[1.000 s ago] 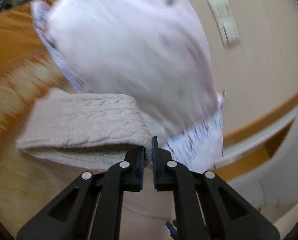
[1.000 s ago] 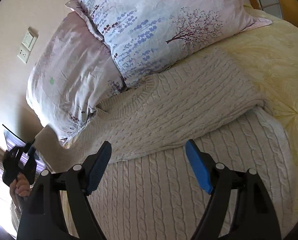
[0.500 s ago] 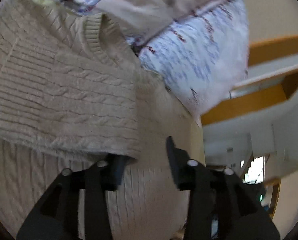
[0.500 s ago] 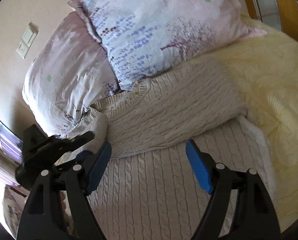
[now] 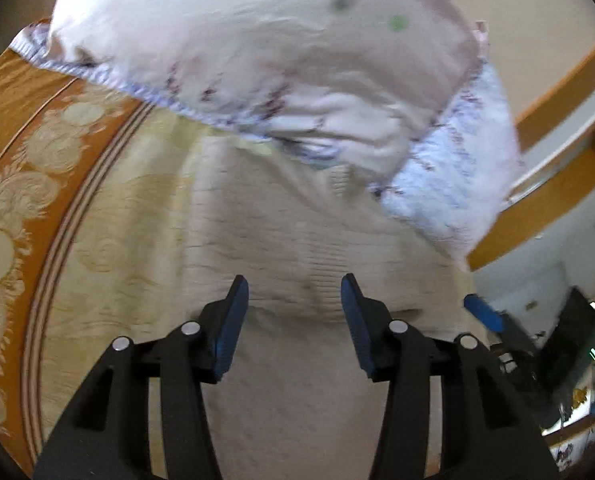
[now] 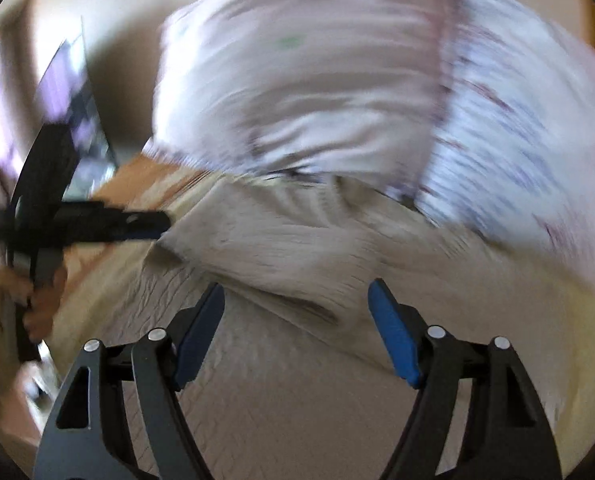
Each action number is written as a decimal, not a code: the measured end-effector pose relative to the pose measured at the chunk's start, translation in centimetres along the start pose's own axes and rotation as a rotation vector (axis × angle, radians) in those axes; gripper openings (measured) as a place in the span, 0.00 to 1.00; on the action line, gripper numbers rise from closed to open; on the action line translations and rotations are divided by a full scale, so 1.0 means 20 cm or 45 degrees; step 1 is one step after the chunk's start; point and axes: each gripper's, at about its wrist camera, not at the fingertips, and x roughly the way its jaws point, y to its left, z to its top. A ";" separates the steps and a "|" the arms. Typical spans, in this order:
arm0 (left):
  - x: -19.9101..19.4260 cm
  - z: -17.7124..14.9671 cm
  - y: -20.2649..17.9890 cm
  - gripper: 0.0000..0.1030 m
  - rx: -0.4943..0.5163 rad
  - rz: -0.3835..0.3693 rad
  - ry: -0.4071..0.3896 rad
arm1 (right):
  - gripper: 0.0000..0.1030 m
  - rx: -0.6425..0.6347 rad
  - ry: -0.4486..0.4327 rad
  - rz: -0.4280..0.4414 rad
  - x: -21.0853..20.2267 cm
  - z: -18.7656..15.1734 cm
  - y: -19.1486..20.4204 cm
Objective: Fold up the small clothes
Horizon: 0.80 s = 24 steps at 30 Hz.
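A cream cable-knit sweater (image 5: 297, 248) lies on the bed with a sleeve folded across its body; it also shows in the right wrist view (image 6: 297, 248). My left gripper (image 5: 293, 296) is open and empty just above the folded edge. It appears from the side in the right wrist view (image 6: 145, 222) at the left. My right gripper (image 6: 297, 300) is open and empty over the sweater's folded layer. A blue pad of it shows in the left wrist view (image 5: 483, 314). Both views are blurred by motion.
Two floral pillows (image 5: 281, 60) lie behind the sweater's neck, also in the right wrist view (image 6: 337, 80). A yellow quilt with an orange patterned border (image 5: 37, 200) covers the bed. A wooden headboard (image 5: 557, 100) is at the right.
My left gripper let go of the sleeve, which now lies folded over the sweater, and opened wide. My right gripper swung left and lower over the sweater, staying open.
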 end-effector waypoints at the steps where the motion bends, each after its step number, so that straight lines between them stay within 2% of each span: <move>1: 0.02 0.01 0.03 0.46 -0.013 0.019 0.011 | 0.70 -0.088 0.017 0.002 0.06 0.01 0.08; 4: 0.07 0.00 0.08 0.46 -0.044 0.025 0.047 | 0.65 -0.191 0.052 0.020 0.19 0.03 0.20; 9: 0.09 -0.03 0.10 0.46 -0.011 0.057 0.057 | 0.59 -0.233 0.136 0.012 0.38 0.03 0.26; 11: 0.08 -0.03 0.11 0.46 -0.020 0.046 0.057 | 0.48 -0.226 0.172 -0.013 0.44 0.02 0.26; 12: 0.08 -0.03 0.12 0.46 -0.023 0.040 0.058 | 0.37 -0.210 0.187 -0.035 0.47 0.01 0.24; 14: 0.07 -0.03 0.12 0.46 -0.024 0.032 0.056 | 0.22 -0.146 0.166 -0.013 0.46 0.00 0.20; 15: 0.08 -0.03 0.11 0.46 -0.023 0.033 0.055 | 0.08 -0.102 0.151 0.008 0.44 0.00 0.18; 18: 0.08 -0.03 0.11 0.49 -0.024 0.028 0.054 | 0.07 0.064 0.102 0.060 0.38 0.03 0.06; 20: 0.08 -0.03 0.11 0.51 -0.026 0.025 0.052 | 0.07 0.175 0.049 0.050 0.31 0.03 -0.03; 24: 0.08 -0.03 0.09 0.56 -0.020 0.022 0.049 | 0.07 0.503 -0.102 0.034 0.11 -0.02 -0.31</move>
